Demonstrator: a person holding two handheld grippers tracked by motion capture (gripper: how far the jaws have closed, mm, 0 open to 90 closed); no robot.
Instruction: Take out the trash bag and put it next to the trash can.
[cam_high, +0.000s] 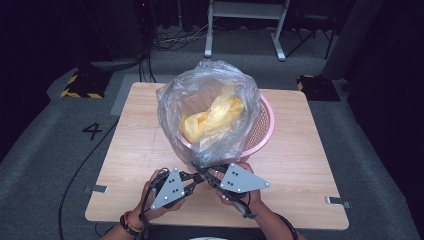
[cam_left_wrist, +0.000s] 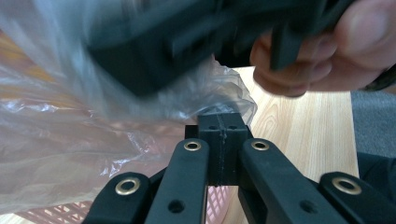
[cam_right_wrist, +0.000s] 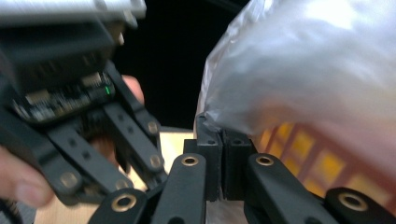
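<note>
A clear plastic bag (cam_high: 210, 107) lines a pink basket (cam_high: 264, 127) on the wooden table, with crumpled yellow material (cam_high: 212, 119) inside it. The bag's near edge is drawn down to a bunch by the basket's front rim. My left gripper (cam_high: 198, 176) and right gripper (cam_high: 209, 175) meet there, side by side, each shut on that bunched edge. In the left gripper view the jaws (cam_left_wrist: 222, 122) pinch the bag film (cam_left_wrist: 140, 121), with the other hand close above. In the right gripper view the jaws (cam_right_wrist: 223, 135) clamp the bag (cam_right_wrist: 303, 84) too.
The wooden table (cam_high: 130, 150) has bare surface left and right of the basket. Metal clips (cam_high: 337, 201) sit at its near corners. Beyond it are grey floor, cables and a white frame (cam_high: 245, 20).
</note>
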